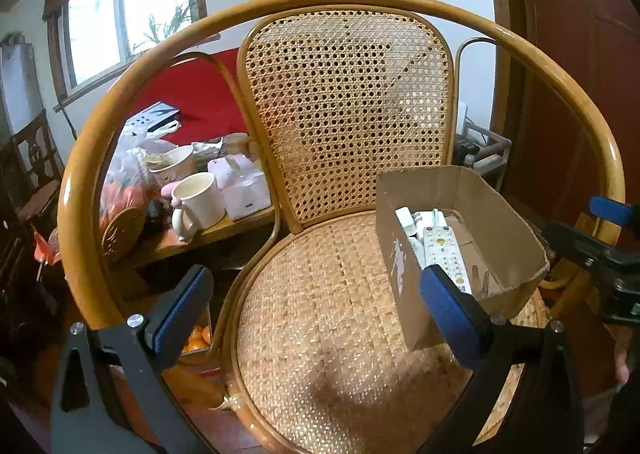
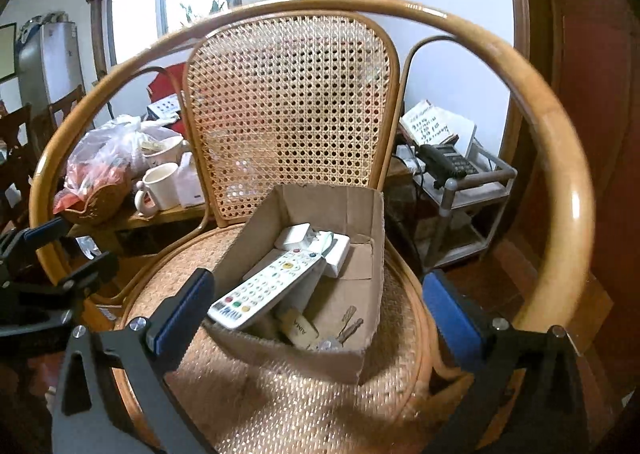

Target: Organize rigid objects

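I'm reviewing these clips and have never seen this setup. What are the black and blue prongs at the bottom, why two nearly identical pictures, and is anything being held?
No robot here: a person carries a two-finger gripper in each hand, each with a fisheye camera looking along its fingers. One picture is from the left gripper, the other from the right gripper; the prongs are their blue-padded fingers. Both are open and hold nothing. Both face a rattan chair. On its seat sits an open cardboard box holding a white remote control, white adapter-like blocks and small items too unclear to name. The other gripper shows at each picture's edge.
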Demonstrator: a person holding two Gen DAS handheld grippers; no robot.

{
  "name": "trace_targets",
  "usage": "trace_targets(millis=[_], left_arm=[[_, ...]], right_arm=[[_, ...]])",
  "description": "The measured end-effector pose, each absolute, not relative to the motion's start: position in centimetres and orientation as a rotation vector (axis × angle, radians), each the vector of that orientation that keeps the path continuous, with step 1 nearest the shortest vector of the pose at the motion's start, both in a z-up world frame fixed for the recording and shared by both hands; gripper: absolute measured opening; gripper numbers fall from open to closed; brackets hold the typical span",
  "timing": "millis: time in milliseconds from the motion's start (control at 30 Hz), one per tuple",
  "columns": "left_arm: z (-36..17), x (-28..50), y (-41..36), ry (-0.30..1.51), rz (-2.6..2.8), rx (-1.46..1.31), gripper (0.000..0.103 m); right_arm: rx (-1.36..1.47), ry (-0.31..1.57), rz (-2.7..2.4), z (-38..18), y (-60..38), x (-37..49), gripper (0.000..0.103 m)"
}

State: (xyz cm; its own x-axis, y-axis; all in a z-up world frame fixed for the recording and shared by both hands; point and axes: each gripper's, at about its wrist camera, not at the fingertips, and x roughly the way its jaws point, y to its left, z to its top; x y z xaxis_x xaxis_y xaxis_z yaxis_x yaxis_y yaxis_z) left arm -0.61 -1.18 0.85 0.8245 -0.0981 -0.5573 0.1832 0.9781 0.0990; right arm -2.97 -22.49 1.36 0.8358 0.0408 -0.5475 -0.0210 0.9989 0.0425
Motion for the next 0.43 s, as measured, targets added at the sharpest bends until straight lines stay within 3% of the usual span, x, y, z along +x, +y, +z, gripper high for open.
trace_targets(millis=[433], left_arm=[[-0.1, -2.8, -0.5, 0.573, -0.143, 0.159, 0.103]], right_arm=[[0.019, 0.564, -0.016, 0.7, -23.4, -5.9, 0.103]])
